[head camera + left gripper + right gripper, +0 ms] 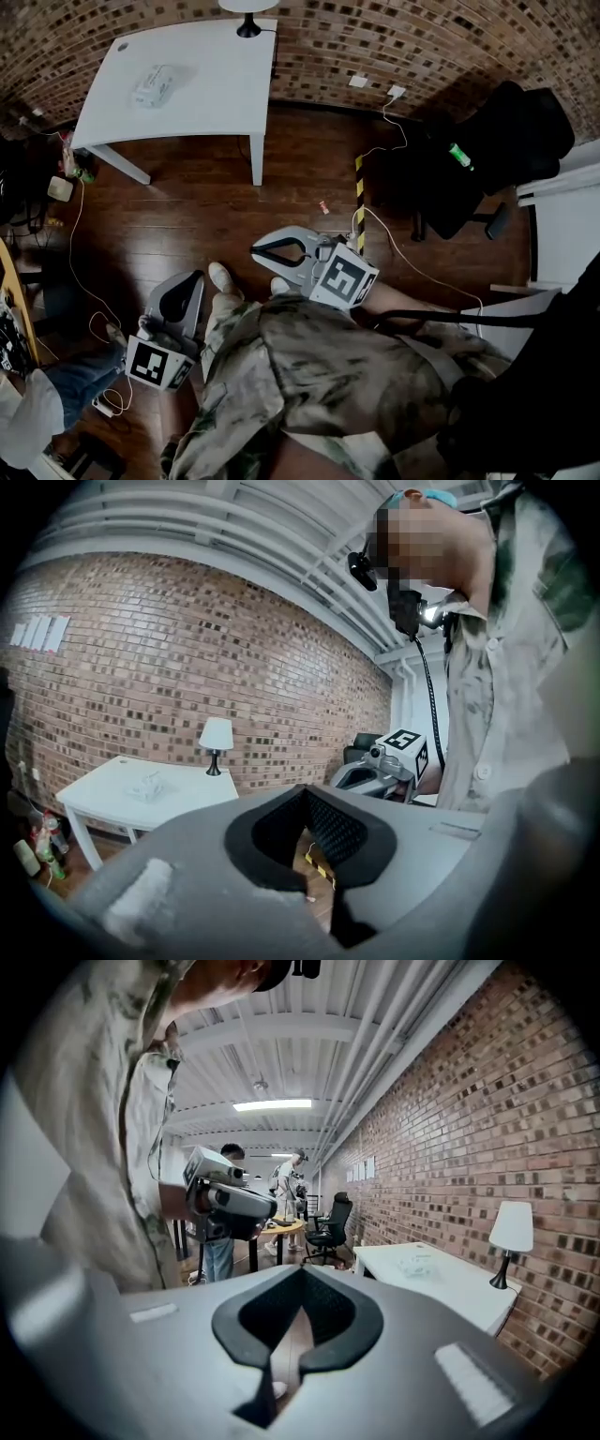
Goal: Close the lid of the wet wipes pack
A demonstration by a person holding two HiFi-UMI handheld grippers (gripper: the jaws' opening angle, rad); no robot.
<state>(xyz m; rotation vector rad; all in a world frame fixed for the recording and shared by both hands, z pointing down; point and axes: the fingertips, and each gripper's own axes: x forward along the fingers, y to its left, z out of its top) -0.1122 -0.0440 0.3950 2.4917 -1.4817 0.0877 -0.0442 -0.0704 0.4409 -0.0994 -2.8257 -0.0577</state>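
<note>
The wet wipes pack (155, 84) lies on a white table (220, 103) against the brick wall, far from both grippers. It also shows small and pale as the pack (145, 785) in the left gripper view and the pack (412, 1262) in the right gripper view; its lid is too small to make out. My left gripper (194, 277) hangs low by my left leg, jaws together, empty. My right gripper (256, 249) is held in front of my body, also shut on nothing. Each gripper view shows its own jaws closed: left gripper (305, 791), right gripper (302, 1269).
A lamp (248, 21) stands at the table's back edge. A black office chair (492, 150) and a white desk (562, 183) are at the right. Cables (389, 234) and a yellow-black strip (359, 187) run over the wooden floor. Another person (37, 403) is at lower left.
</note>
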